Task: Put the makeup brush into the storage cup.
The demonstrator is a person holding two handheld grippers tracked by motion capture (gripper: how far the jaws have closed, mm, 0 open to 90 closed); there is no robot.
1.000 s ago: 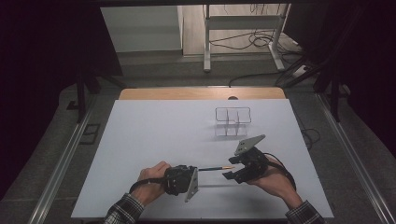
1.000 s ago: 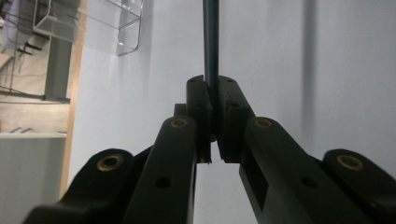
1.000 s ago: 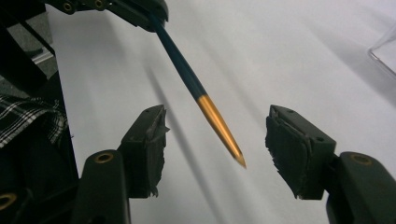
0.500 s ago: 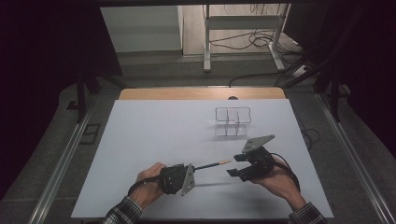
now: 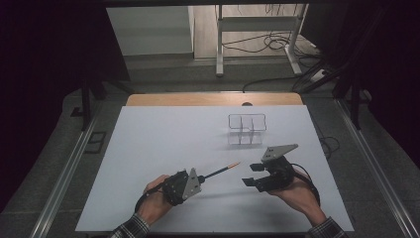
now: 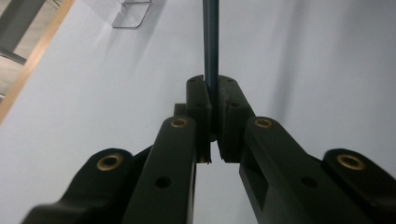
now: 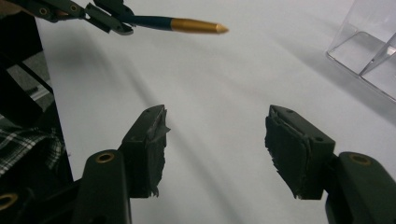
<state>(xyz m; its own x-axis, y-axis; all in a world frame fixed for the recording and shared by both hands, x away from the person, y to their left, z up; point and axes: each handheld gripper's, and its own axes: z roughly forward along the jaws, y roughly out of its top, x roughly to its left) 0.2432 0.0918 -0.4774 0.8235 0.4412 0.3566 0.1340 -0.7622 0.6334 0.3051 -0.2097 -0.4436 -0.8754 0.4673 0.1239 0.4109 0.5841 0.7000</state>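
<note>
From the high view, the left gripper (image 5: 202, 179) sits low on the white tabletop (image 5: 163, 139), its jaws clamped on a dark pen (image 5: 221, 171) whose gold tip points toward the right gripper (image 5: 250, 174), near but apart from it; a clear divided holder (image 5: 246, 129) stands farther back, well apart from both. Along the left gripper view, the two black jaws close together on the pen's dark shaft (image 6: 211, 42), which runs straight up and away, with the holder's corner (image 6: 133, 11) at the top left. Across the right gripper view, the jaws stand apart with nothing between them; the pen (image 7: 187, 24) hangs above the tabletop at upper left, seemingly clear of the surface, and the holder (image 7: 369, 42) sits at right.
</note>
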